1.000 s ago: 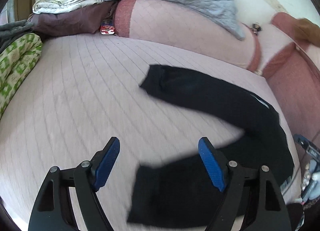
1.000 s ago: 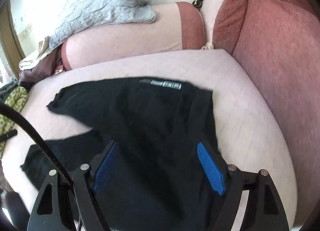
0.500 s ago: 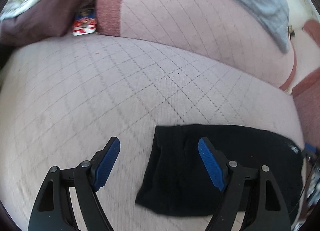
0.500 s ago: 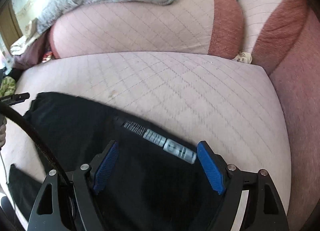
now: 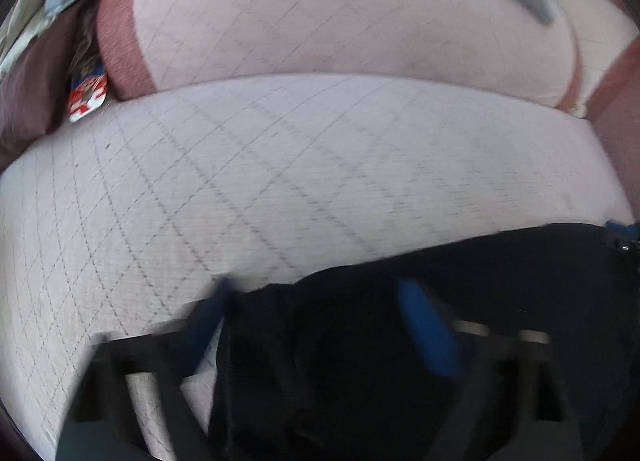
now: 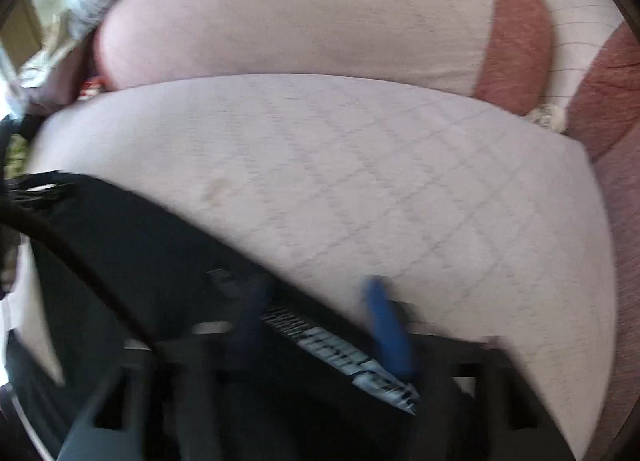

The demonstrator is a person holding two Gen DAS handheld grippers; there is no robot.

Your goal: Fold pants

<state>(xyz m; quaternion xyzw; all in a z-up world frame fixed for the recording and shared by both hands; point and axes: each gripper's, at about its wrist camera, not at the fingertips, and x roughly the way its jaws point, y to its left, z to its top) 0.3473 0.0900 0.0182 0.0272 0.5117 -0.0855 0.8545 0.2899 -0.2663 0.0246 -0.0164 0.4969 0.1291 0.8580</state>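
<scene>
Left wrist view is showing my left gripper [image 5: 316, 325] coming down over the dark pants [image 5: 500, 301], its jaws spread wide with the hem edge of one leg lying between the blue pads. Nothing is being pinched yet, as far as the blur lets me read it. The pants are lying flat on the quilted pink sofa seat [image 5: 280, 165], near its front edge.

Right wrist view is showing my right gripper [image 6: 316, 321] doing the same at the other end, jaws apart and straddling the waistband [image 6: 344, 349] with its pale lettered strip. Both pictures are smearing, so I am judging that both hands are moving fast.

Compared with a second ago, I am sitting much lower and closer. Back then the whole garment was spreading out ahead of me, both legs splayed in a V; half a second ago the leg end was filling the gap between my left pads, and now cloth is crowding the bottom of both views while bare seat is filling the rest. My jaws are staying as wide as they were throughout.

For the task, I am reading this as the approach ending: each end is lined up for a grip, and the fold itself is not yet begun.
</scene>
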